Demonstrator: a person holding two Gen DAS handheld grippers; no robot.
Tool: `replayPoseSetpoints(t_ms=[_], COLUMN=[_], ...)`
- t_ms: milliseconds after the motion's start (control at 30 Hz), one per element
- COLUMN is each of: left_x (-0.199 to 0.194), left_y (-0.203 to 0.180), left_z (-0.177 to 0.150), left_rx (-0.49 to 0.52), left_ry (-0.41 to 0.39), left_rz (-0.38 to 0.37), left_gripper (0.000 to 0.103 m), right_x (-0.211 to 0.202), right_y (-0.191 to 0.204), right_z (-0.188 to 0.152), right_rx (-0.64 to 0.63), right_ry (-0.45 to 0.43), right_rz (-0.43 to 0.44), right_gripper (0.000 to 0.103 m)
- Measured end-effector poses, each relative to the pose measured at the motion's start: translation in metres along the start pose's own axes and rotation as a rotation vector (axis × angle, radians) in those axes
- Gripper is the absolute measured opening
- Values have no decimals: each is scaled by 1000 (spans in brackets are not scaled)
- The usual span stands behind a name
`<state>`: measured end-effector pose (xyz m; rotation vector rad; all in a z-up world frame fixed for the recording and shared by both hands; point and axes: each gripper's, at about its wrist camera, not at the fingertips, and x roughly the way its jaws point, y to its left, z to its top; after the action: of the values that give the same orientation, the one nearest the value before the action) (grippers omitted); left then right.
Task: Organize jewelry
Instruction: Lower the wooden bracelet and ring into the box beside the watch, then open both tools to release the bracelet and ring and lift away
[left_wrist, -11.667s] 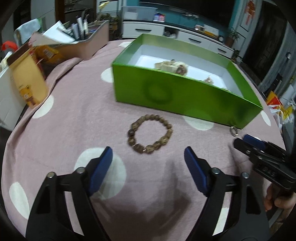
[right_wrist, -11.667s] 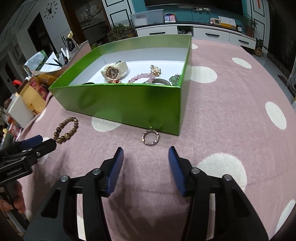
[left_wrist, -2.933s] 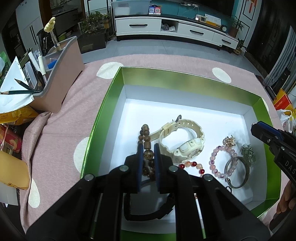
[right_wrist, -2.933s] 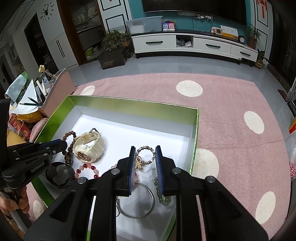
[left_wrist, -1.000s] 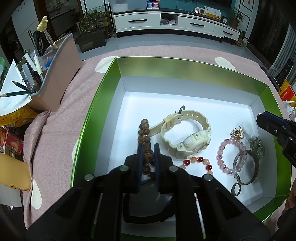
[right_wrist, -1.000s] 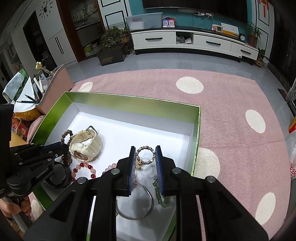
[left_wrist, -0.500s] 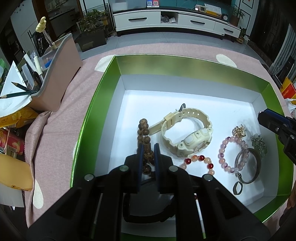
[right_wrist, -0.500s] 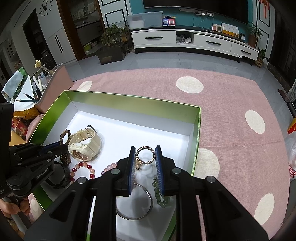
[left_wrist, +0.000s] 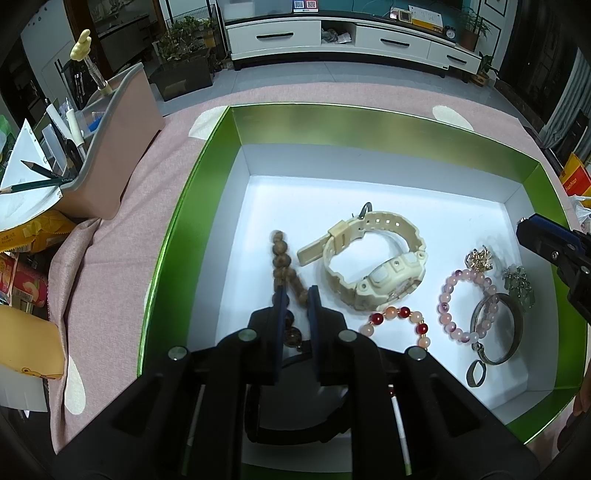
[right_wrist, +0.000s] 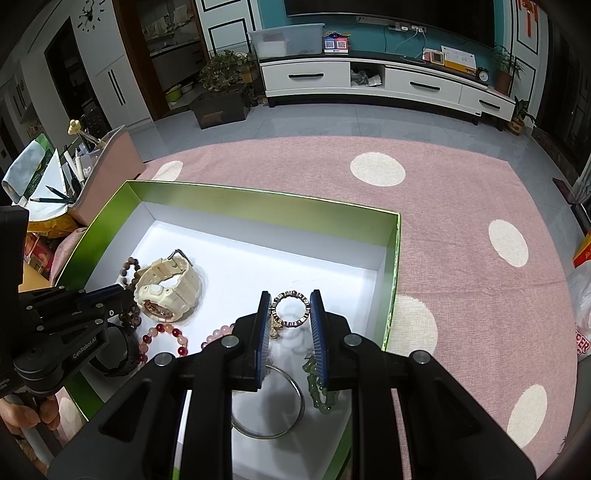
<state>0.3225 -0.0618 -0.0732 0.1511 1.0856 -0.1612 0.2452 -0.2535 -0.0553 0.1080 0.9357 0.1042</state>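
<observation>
- Left tongs (left_wrist: 295, 295): held over the near left part of the green box (left_wrist: 199, 206); jaws nearly together, pinching the brown bead bracelet (left_wrist: 282, 266).
- Brown bead bracelet: hangs as a doubled strand between the left pads, inside the box and just left of the cream watch (left_wrist: 373, 266). Its long axis runs straight away from the tongs toward the far wall; the top bead looks blurred, so it may be swinging.
- Right tongs (right_wrist: 290, 295): over the right part of the box; jaws closed on the jewelled ring (right_wrist: 291, 308), gripping it by its two sides.
- Jewelled ring: upright between the right pads, above the white floor, near the gold charm (right_wrist: 275, 325).
- Deciding relation: each piece is already over the box interior, so release likely needs only opening the jaws; each hand serves its own side.
- Left view only: pink bead bracelet (left_wrist: 465, 306), silver bangle (left_wrist: 498, 328), and the small dark ring (left_wrist: 475, 373) on the floor.
- Right view only: the ring in its grip, and the left tongs from the side, with a hand (right_wrist: 26, 415) on the handle.
</observation>
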Motion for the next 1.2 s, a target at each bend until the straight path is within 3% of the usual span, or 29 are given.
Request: replayPoseSetpoints(t_ms=[1200], left_x=[-4], left_y=[0], left_z=[-4], left_rx=[6], left_ry=[-6], left_rz=[-3], left_gripper=[40], right_x=[-9], right_y=[-4], right_z=[4], right_rx=[23], right_ry=[-15], right_rz=[9], right_gripper=[23])
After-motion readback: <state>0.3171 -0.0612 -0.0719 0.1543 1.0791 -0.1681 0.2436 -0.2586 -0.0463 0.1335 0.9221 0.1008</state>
